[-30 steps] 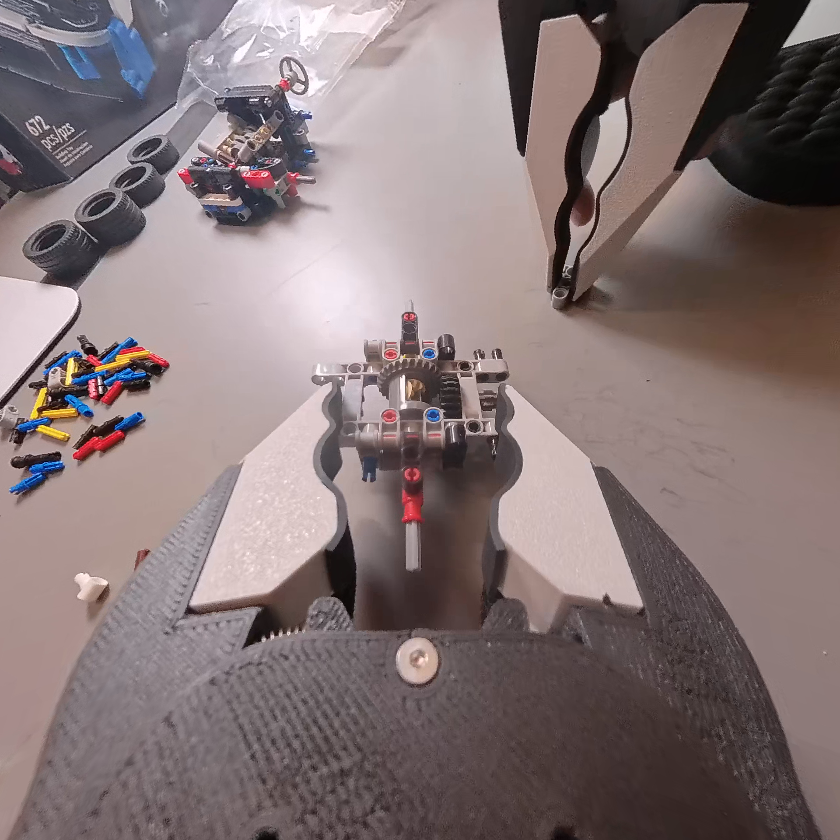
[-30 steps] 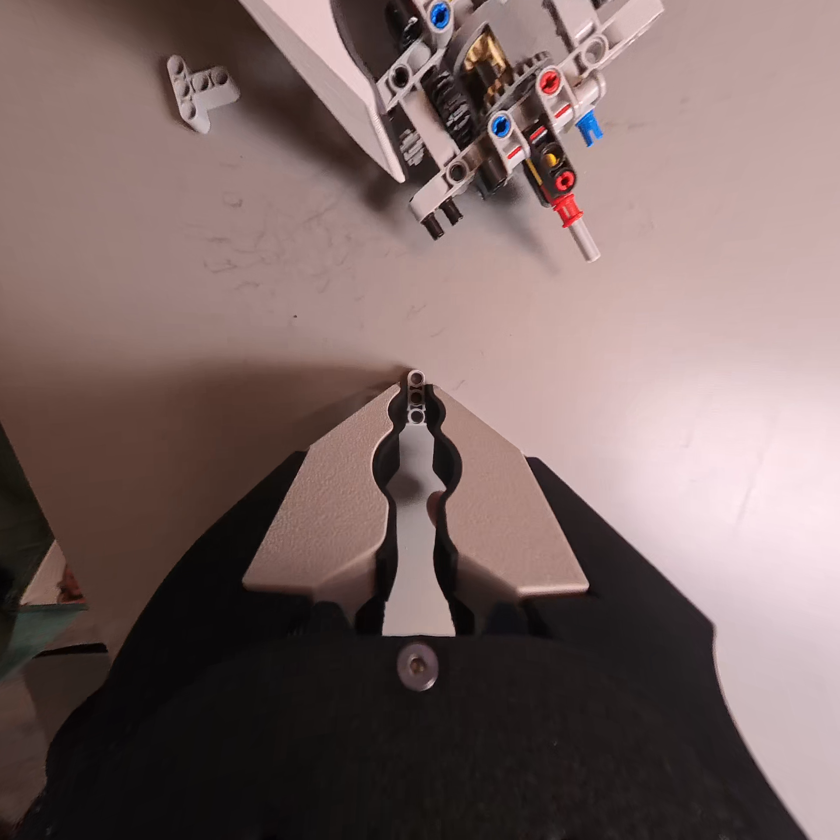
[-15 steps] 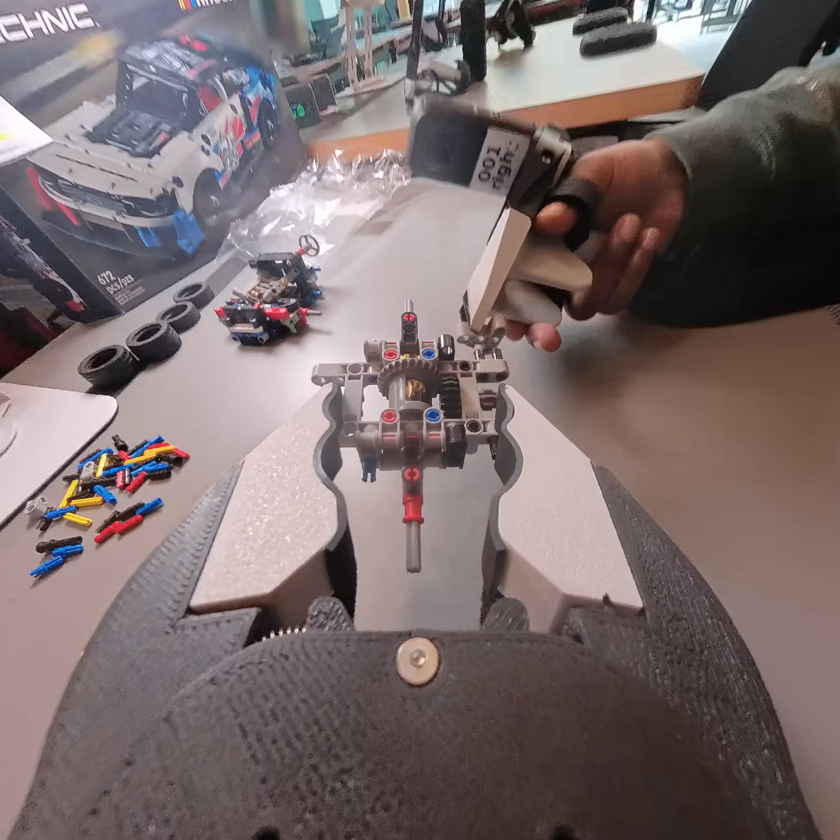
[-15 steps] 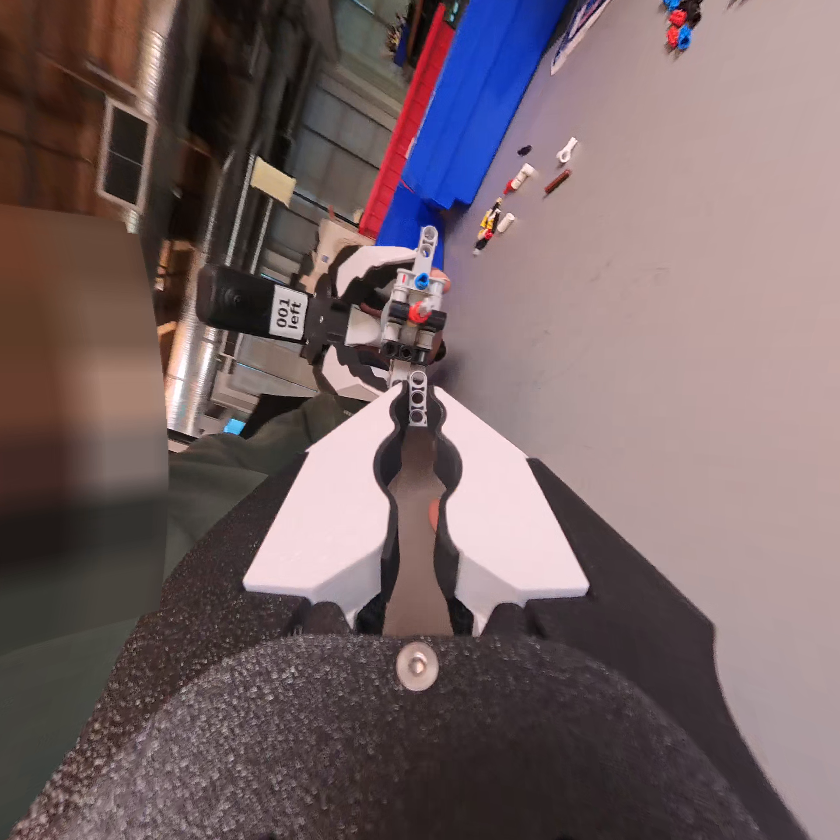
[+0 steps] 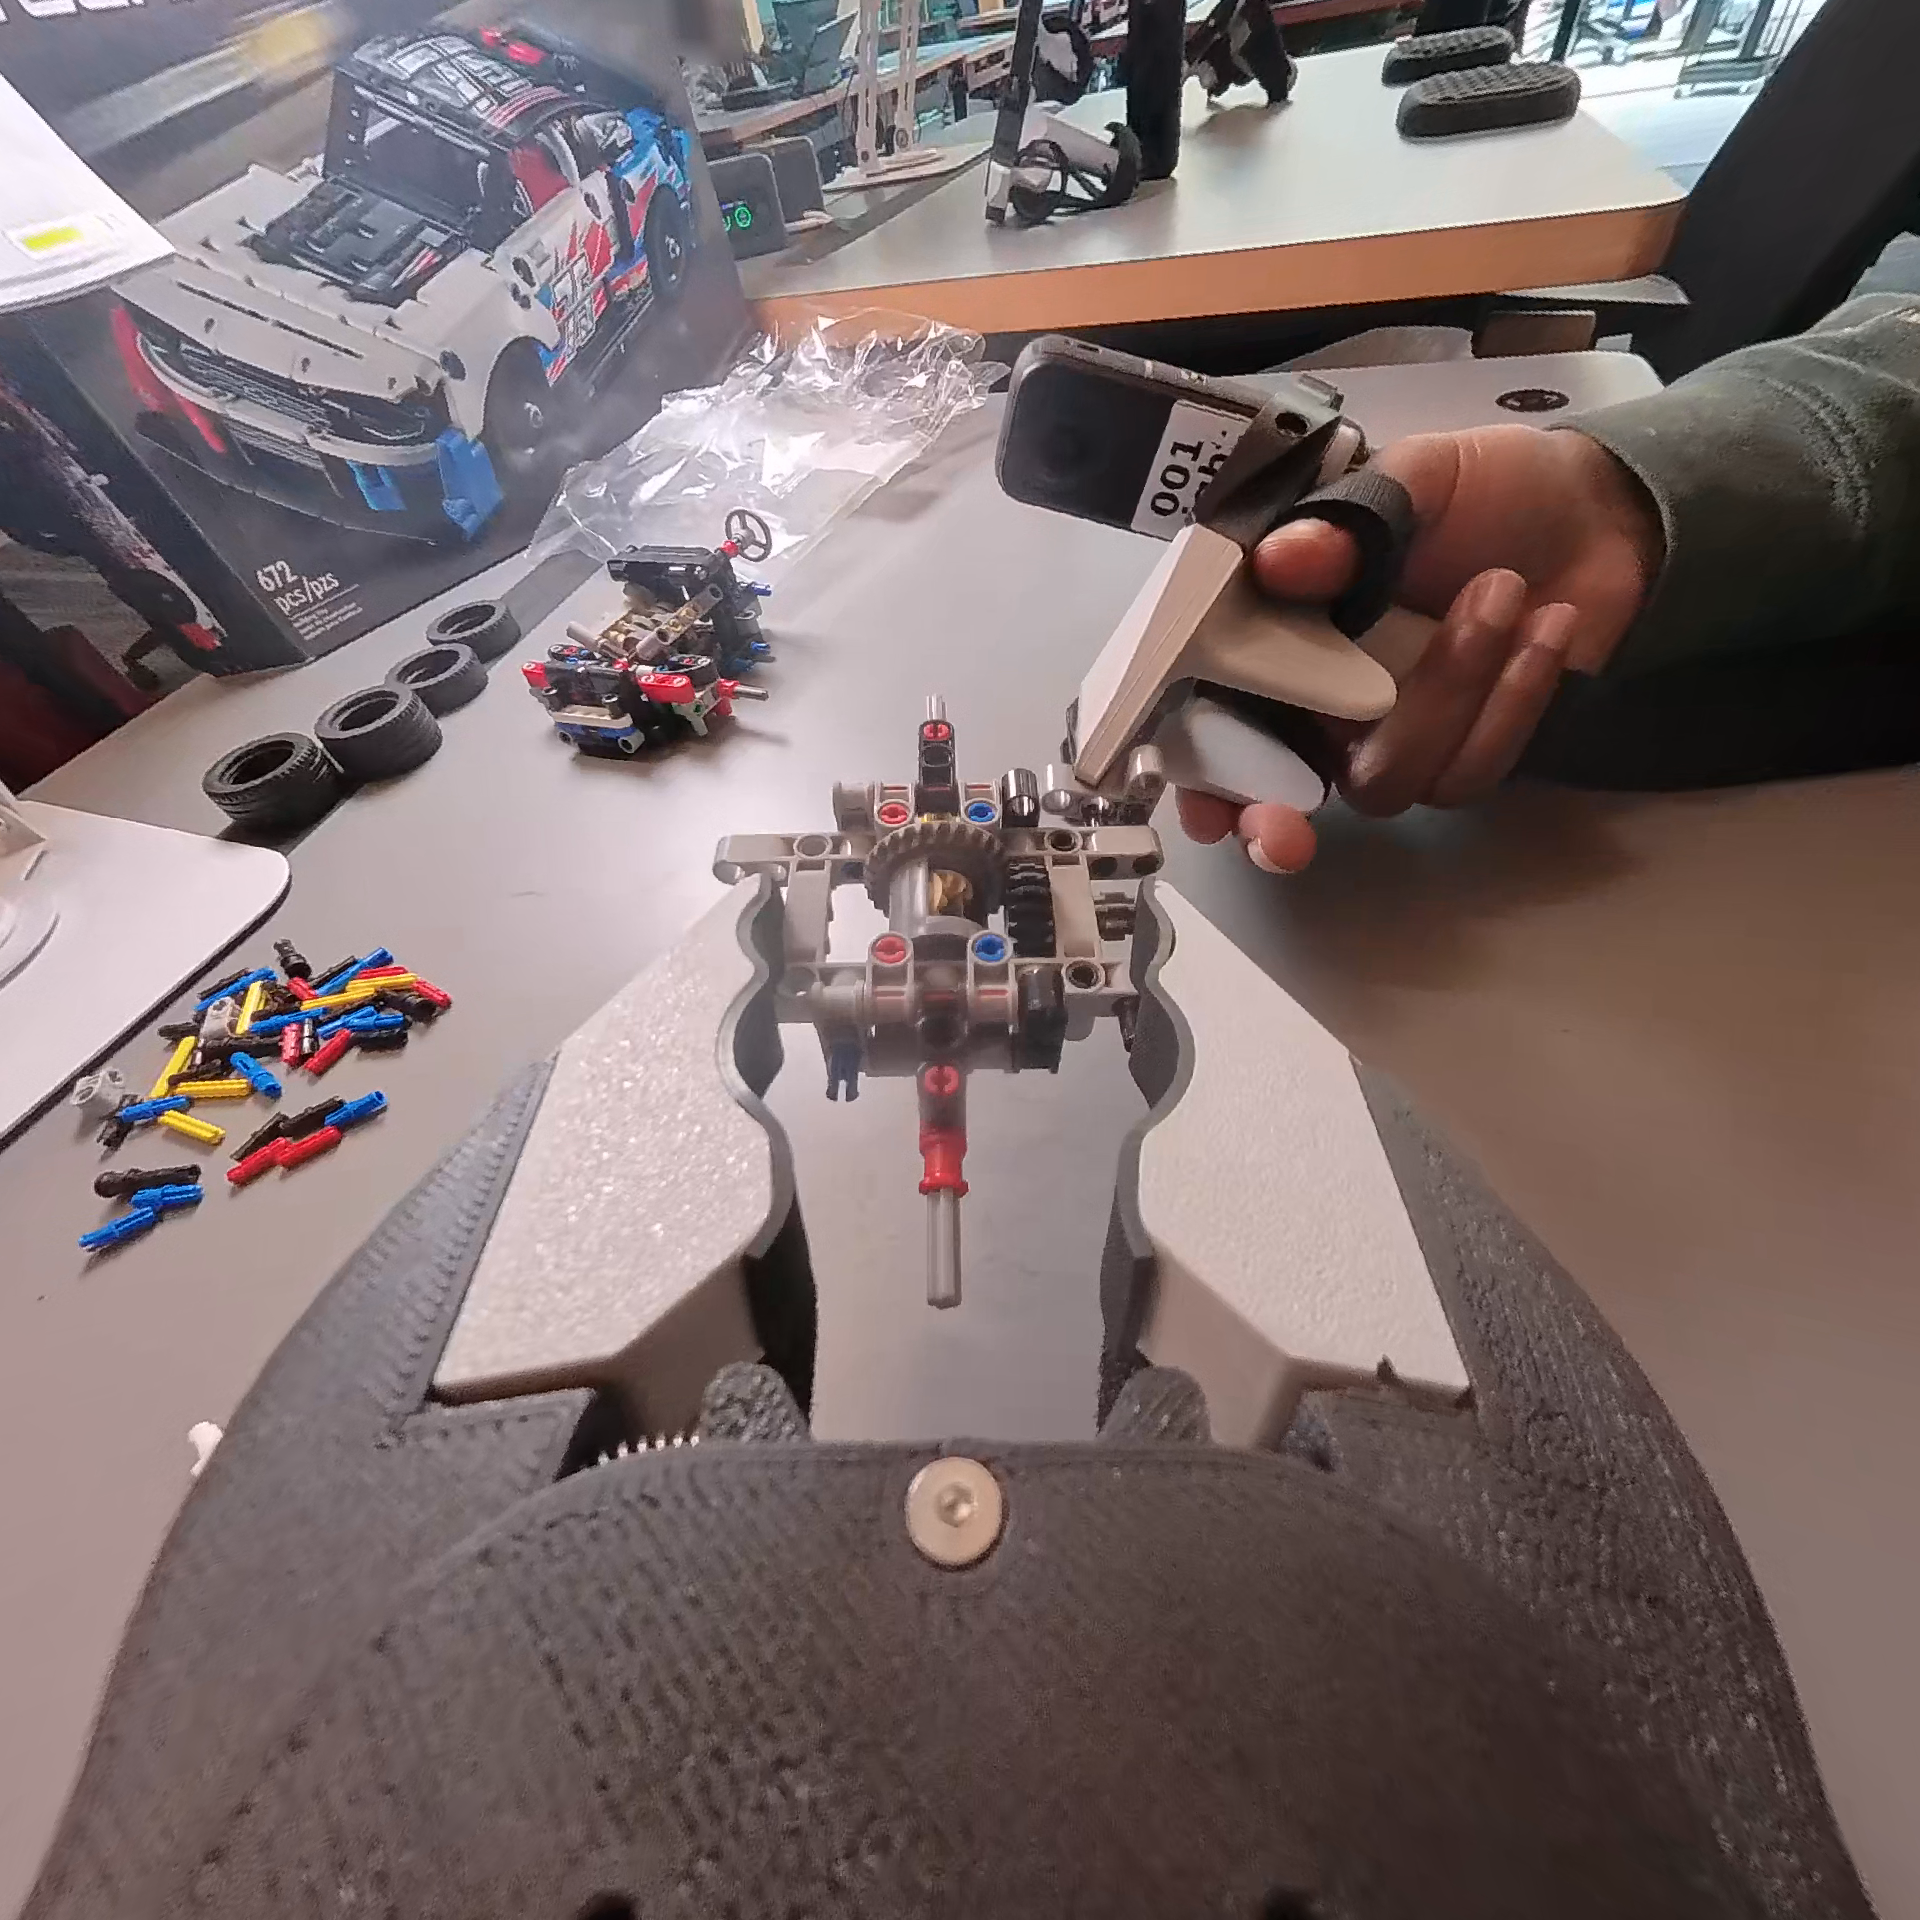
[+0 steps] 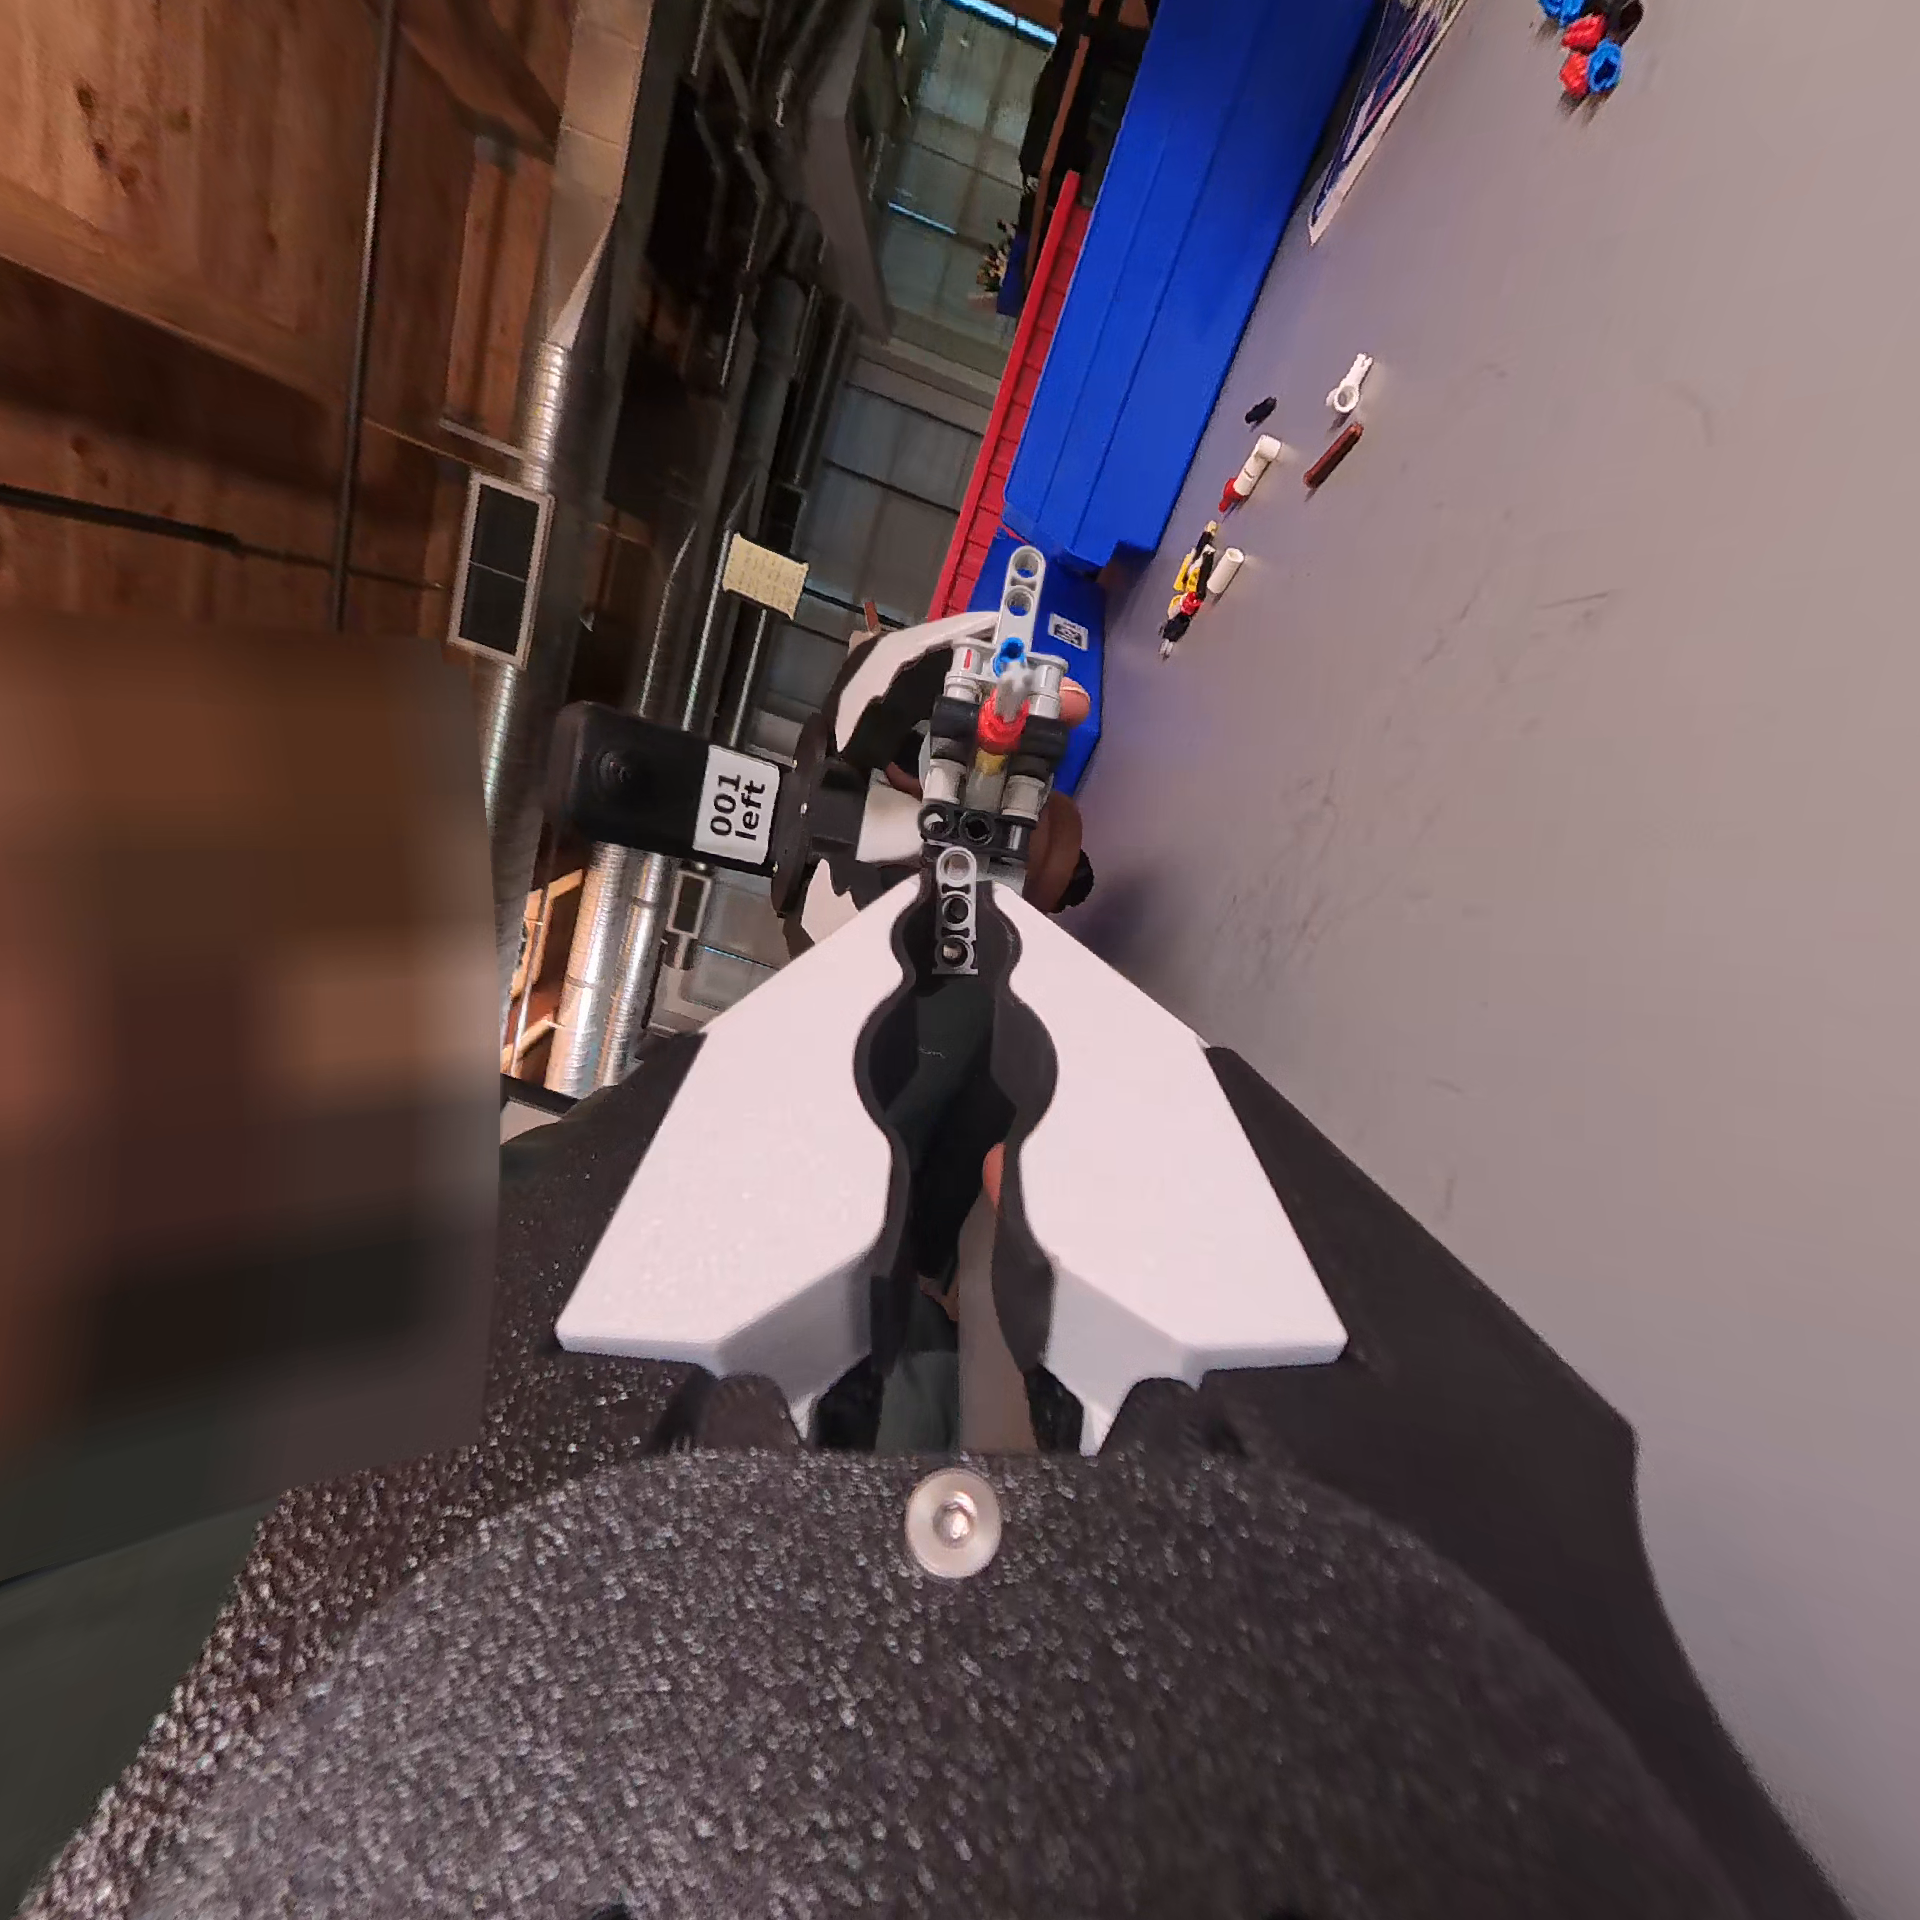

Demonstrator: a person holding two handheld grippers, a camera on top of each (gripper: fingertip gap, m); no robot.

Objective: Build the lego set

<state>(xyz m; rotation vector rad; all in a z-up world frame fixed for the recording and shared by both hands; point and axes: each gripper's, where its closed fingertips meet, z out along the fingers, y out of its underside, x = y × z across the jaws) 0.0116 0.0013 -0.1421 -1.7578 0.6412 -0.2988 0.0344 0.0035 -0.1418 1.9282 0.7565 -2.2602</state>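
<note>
Left gripper (image 5: 940, 966) clamps a grey gear assembly (image 5: 935, 935) between wide-set pads above the table (image 5: 1558, 1039).
Right gripper (image 6: 958, 920), nearly closed, pinches a small grey beam (image 6: 957, 904) against the assembly's far right corner.

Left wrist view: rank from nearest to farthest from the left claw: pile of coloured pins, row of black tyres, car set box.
From the left claw, which holds the grey gear assembly:
1. Pile of coloured pins, on the table to its left.
2. Row of black tyres, farther back on the left.
3. Car set box, at the far left rear.
</note>
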